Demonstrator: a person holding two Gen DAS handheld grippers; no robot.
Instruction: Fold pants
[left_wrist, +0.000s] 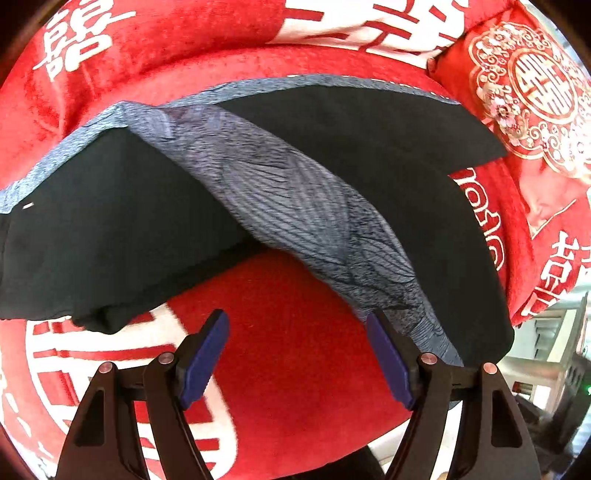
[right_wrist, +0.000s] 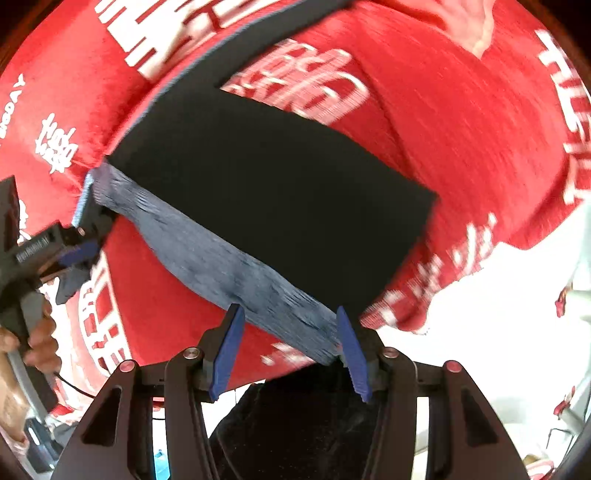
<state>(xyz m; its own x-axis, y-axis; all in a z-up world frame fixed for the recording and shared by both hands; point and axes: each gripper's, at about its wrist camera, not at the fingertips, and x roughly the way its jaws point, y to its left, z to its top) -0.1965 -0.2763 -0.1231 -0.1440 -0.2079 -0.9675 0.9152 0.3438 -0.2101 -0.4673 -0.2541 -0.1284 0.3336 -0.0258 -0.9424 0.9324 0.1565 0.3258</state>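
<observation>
Left gripper (left_wrist: 295, 354) spread, empty, above red blanket (left_wrist: 288, 369); pants (left_wrist: 110, 229) lie at 12 o'clock. Right gripper (right_wrist: 290, 350) spread, gray waistband (right_wrist: 229, 266) edge between its jaws, unpinched. Best to grab both waistband corners evenly before folding.

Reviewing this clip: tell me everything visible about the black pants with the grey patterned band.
The pants are black, matte fabric with a wide grey band printed with fine dark leaf-like lines, apparently the waistband, and a thin grey edge. They lie spread on a red plush blanket with white characters, partly folded, one dark panel on each side of the band. The band runs diagonally toward both grippers. The left gripper and right gripper stand open at its ends; contact is unclear.
</observation>
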